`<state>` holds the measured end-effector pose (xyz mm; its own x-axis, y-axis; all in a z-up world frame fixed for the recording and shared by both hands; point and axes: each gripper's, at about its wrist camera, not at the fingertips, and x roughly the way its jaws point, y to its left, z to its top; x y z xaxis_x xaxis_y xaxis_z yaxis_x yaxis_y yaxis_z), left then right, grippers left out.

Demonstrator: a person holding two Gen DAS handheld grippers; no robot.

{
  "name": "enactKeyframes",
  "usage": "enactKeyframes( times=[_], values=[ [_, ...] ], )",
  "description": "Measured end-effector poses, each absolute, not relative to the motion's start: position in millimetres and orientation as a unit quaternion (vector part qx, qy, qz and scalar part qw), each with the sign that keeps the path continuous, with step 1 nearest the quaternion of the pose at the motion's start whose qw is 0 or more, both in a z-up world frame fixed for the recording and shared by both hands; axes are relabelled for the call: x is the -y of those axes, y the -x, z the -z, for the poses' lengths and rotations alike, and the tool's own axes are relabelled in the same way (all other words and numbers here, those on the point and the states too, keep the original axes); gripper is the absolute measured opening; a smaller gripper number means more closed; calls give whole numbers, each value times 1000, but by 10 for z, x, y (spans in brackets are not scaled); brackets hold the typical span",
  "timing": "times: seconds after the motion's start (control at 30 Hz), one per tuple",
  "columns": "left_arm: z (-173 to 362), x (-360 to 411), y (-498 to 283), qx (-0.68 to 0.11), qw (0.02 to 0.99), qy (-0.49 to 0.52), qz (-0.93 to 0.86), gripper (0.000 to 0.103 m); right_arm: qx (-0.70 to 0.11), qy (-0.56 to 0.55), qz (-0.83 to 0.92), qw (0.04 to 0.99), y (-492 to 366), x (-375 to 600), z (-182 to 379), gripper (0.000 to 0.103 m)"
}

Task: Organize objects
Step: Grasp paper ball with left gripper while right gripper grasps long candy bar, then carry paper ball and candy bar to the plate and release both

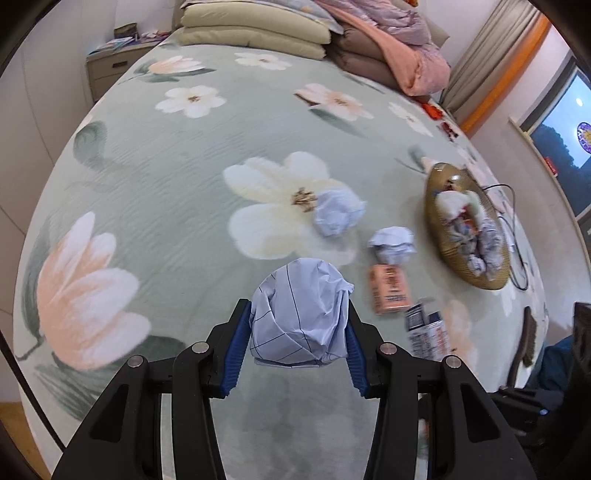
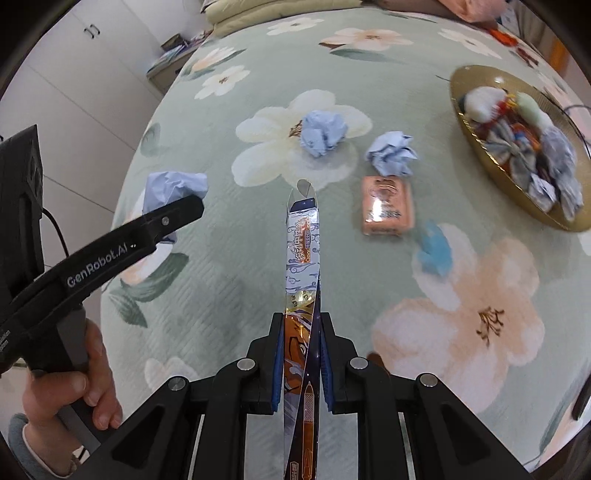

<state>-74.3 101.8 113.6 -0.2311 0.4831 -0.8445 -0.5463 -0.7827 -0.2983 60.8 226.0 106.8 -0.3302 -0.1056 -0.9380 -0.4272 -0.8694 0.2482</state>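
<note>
My left gripper (image 1: 298, 325) is shut on a crumpled light-blue paper ball (image 1: 301, 314) and holds it above the floral bed cover; the same gripper (image 2: 173, 210) and ball (image 2: 171, 188) show at the left of the right wrist view. My right gripper (image 2: 301, 332) is shut on a flattened pen box (image 2: 302, 258) seen edge-on; this box also shows in the left wrist view (image 1: 428, 328). Two more paper balls (image 2: 323, 133) (image 2: 391, 153) and a pink packet (image 2: 386, 210) lie on the bed. A gold plate (image 2: 476, 77) at the right holds several crumpled wrappers.
Folded pillows (image 1: 255, 31) and quilts (image 1: 391, 48) are stacked at the head of the bed. A bedside cabinet (image 1: 110, 70) stands at the far left. A black cable (image 1: 513, 229) runs beside the plate. A blue scrap (image 2: 432, 251) lies near the packet.
</note>
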Motion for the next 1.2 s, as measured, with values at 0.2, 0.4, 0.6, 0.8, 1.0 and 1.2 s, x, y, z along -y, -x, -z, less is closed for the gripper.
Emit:
enactKeyframes(
  times=[0.2,0.4,0.6,0.8,1.0,1.2],
  values=[
    [-1237,-1418,469,-61,321,536,-778,44,-259,570,-777,75,-766,-2476,-1074,16],
    [-1313,-1917,207,-47,320,541,-776,44,-250,542,-799,70,-978,-3019,-1383,16],
    [-1273,-2680,6,-53,349,551,-756,44,-259,536,-798,98,-1253,-3801,-1391,16],
    [-1493,-3472,41,-62,399,518,-754,44,-251,492,-818,161,-1348,-4647,-1709,16],
    [-1526,-3900,142,-31,413,525,-743,44,-252,452,-828,217,-1211,-5410,-1918,16],
    [-1397,-4213,316,-4,396,546,-738,72,-287,449,-820,210,-985,-5786,-1838,27]
  ],
)
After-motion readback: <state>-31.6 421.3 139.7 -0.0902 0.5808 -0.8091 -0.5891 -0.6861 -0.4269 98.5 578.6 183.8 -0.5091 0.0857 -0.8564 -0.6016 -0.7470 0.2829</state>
